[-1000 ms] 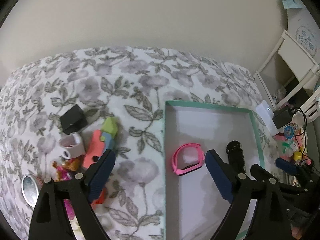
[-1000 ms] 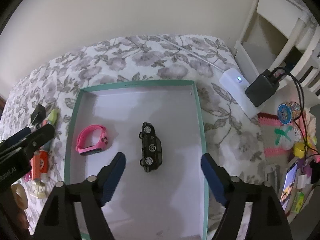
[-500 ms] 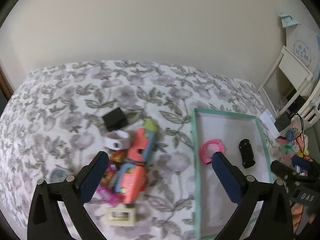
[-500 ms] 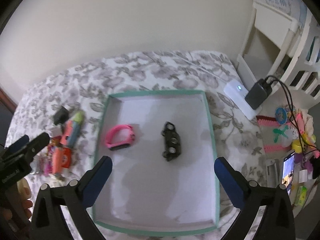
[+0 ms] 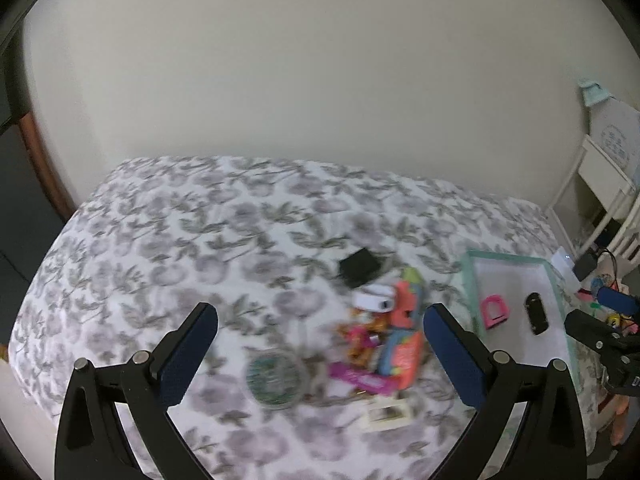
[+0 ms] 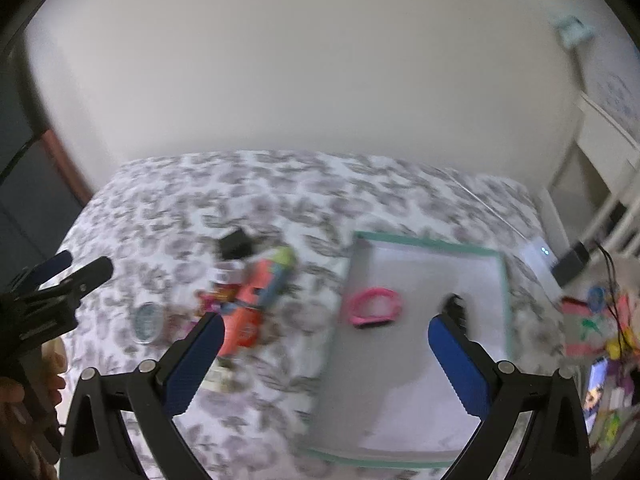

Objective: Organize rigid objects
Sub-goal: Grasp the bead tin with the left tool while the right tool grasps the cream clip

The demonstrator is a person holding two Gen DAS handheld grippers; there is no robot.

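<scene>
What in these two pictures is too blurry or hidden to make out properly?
- Toy pile, left wrist view: motion blur smears the colourful pieces together; single items cannot be told apart.
- Black toy car, right wrist view: partly hidden behind one blue finger and blurred.
- Clutter beside the bed, right wrist view: blurred and cut off by the edge.

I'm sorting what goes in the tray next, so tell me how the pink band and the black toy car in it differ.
The pink band is a bright pink open loop, hollow in the middle; the black toy car is a solid, dark, elongated body. The band lies toward the left side of the green-rimmed tray; the car lies to its right, partly hidden behind the right gripper's finger in that view. Both rest loose on the tray floor, apart, and neither is gripped.
</scene>
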